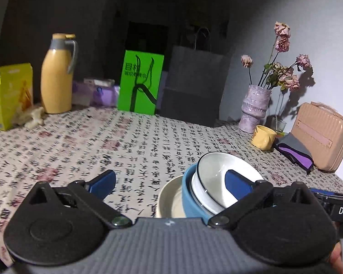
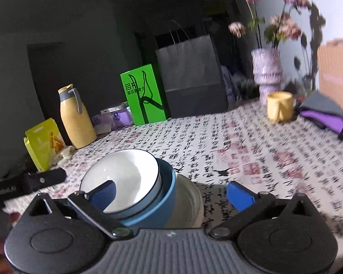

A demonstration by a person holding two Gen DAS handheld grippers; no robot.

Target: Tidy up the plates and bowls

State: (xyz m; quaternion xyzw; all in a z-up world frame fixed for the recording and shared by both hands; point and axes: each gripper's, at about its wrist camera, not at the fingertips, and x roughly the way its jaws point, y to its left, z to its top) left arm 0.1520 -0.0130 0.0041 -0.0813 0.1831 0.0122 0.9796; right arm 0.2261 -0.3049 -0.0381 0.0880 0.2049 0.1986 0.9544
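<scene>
Along the far edge of the table (image 1: 80, 141) a yellow jug (image 1: 56, 77), a green box (image 1: 139, 84) and a grey paper bag (image 1: 194, 86) are standing; a vase (image 1: 255, 107) and a yellow mug (image 1: 263, 137) are sitting toward its right corner.

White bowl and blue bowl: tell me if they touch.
Touching. The right wrist view shows the white bowl nested inside the blue bowl, tilted against its rim with no gap.

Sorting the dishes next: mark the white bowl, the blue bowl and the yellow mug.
white bowl (image 2: 125, 173), right wrist view, inner wall.
blue bowl (image 2: 157, 207), right wrist view, outer side wall.
yellow mug (image 1: 263, 138), left wrist view, outer side.
</scene>
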